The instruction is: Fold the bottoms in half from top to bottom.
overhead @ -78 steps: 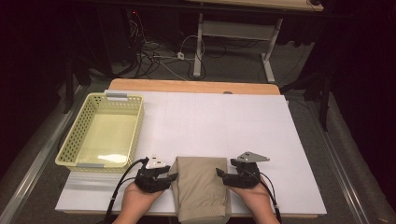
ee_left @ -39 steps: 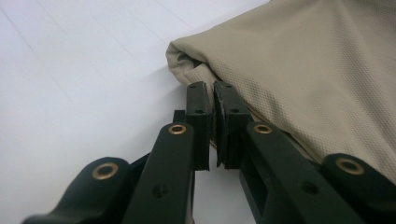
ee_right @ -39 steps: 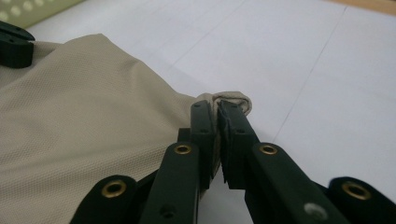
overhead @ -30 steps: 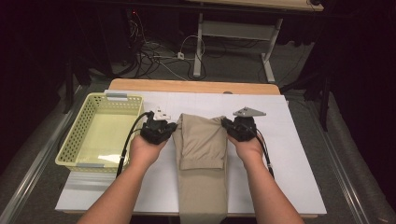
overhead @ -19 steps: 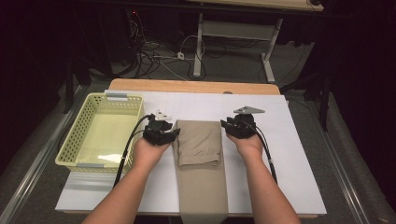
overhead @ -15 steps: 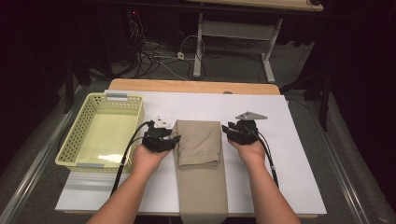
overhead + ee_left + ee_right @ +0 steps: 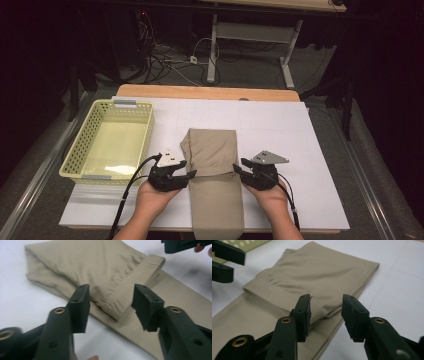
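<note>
Khaki trousers [image 7: 212,150] lie folded on the white table cover, the elastic waistband end doubled back over the legs, which run off the near edge. My left gripper [image 7: 189,175] sits at the fold's left near corner. In the left gripper view its jaws [image 7: 111,293] have just been opening, and the waistband [image 7: 130,290] lies loose beyond them with the pads clear of it. My right gripper [image 7: 239,168] is at the fold's right near corner. Its jaws [image 7: 326,300] have also just been opening, and the cloth edge [image 7: 322,275] sits beyond the pads, untouched.
A pale yellow basket [image 7: 102,165] stands at the left of the table. The white cover [image 7: 290,135] lies bare to the right of the trousers. A wooden table edge [image 7: 210,92] runs along the back. Cables and a desk frame are on the floor behind.
Both grippers laid the waistband end down over the legs and let go. They have drawn back toward the person, and their jaws now stand apart.
</note>
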Action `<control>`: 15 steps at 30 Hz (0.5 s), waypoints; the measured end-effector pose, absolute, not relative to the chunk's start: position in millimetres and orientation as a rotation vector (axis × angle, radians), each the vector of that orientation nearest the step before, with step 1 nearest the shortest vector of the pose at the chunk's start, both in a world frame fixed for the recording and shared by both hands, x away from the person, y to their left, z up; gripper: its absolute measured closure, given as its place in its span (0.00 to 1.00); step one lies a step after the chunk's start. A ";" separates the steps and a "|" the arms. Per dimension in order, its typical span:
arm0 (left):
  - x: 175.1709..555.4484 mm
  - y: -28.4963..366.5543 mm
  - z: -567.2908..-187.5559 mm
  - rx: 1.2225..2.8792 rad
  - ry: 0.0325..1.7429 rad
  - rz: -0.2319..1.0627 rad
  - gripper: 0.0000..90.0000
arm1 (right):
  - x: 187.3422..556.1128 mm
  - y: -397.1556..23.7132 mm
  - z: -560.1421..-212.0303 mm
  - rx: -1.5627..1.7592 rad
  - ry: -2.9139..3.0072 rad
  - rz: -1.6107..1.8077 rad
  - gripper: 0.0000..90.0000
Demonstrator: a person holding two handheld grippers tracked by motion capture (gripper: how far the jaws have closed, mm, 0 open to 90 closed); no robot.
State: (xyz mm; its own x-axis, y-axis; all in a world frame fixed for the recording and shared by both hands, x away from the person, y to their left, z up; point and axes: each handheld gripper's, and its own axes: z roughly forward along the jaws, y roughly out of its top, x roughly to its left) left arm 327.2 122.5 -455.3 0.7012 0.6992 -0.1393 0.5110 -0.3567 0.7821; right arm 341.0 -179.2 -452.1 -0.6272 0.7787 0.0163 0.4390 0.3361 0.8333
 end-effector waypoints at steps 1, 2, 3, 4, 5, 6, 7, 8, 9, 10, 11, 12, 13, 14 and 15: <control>327.2 121.0 -456.7 2.044 0.923 0.270 0.46 | 339.0 -177.3 -453.0 1.072 2.227 1.207 0.64; 327.7 119.2 -458.2 2.043 0.919 0.268 0.46 | 338.1 -175.4 -453.8 1.062 2.237 1.215 0.62; 328.5 117.3 -459.7 2.041 0.914 0.261 0.46 | 337.7 -173.0 -454.6 1.056 2.249 1.225 0.60; 329.5 115.4 -461.1 2.042 0.911 0.267 0.46 | 337.9 -170.1 -455.6 1.048 2.263 1.223 0.57; 331.0 113.2 -462.8 2.046 0.911 0.272 0.46 | 338.5 -166.8 -456.9 1.047 2.273 1.220 0.55; 333.4 111.3 -464.7 2.056 0.912 0.267 0.46 | 339.8 -163.6 -458.6 1.048 2.285 1.215 0.53; 335.7 109.2 -466.9 2.065 0.919 0.264 0.46 | 342.1 -160.8 -460.8 1.045 2.297 1.206 0.51; 337.9 107.4 -469.0 2.073 0.927 0.262 0.46 | 344.6 -158.3 -463.3 1.052 2.310 1.196 0.49; 340.1 106.2 -471.1 2.082 0.933 0.254 0.47 | 347.3 -156.4 -466.5 1.058 2.324 1.190 0.48; 342.2 105.2 -473.0 2.093 0.940 0.235 0.48 | 349.7 -154.8 -469.5 1.066 2.339 1.180 0.48; 343.6 104.0 -475.0 2.106 0.948 0.222 0.51 | 352.0 -153.8 -472.6 1.075 2.351 1.166 0.47; 344.4 102.7 -476.9 2.117 0.952 0.219 0.53 | 353.7 -153.2 -475.4 1.082 2.359 1.155 0.48; 344.1 101.8 -478.0 2.125 0.959 0.224 0.55 | 354.7 -153.0 -477.8 1.087 2.366 1.147 0.50; 344.1 101.8 -478.0 2.125 0.959 0.224 0.57 | 354.7 -153.0 -477.8 1.087 2.366 1.147 0.50; 344.1 100.7 -479.6 2.129 0.946 0.235 0.59 | 355.0 -152.7 -481.4 1.090 2.381 1.148 0.55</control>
State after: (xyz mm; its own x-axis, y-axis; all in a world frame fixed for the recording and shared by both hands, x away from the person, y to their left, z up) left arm 344.1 100.7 -479.6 0.7059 0.6954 -0.1350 0.5511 -0.4194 0.7214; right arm 355.0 -152.7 -481.4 -0.6754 0.7343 0.0674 0.5102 0.3993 0.7618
